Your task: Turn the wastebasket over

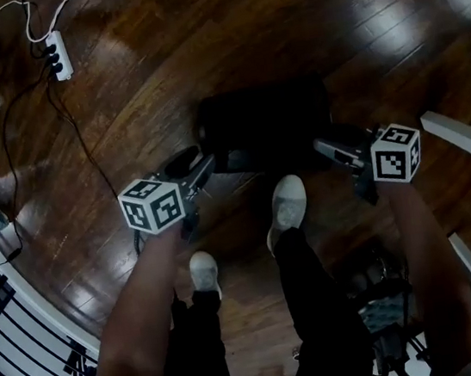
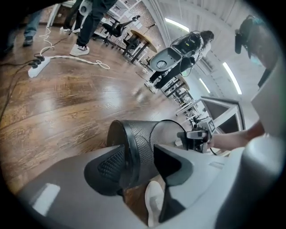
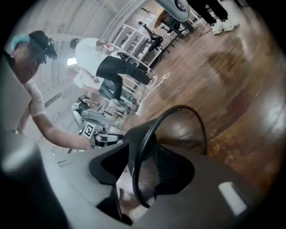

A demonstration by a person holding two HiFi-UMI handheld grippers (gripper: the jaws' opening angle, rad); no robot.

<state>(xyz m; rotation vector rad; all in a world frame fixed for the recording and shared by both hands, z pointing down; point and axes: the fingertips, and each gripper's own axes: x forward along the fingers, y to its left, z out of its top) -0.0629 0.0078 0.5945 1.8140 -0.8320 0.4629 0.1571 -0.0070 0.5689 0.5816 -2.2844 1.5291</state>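
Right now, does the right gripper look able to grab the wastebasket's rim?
Likely yes: the right gripper is open, and the wastebasket rim passes between its jaws, so closing should catch it.

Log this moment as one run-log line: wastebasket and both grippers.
wastebasket: on its side on floor | left gripper: open, jaws astride one end's wall | right gripper: open, jaws astride the rim

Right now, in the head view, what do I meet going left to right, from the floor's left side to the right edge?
power strip → left gripper → wastebasket → right gripper → white frame
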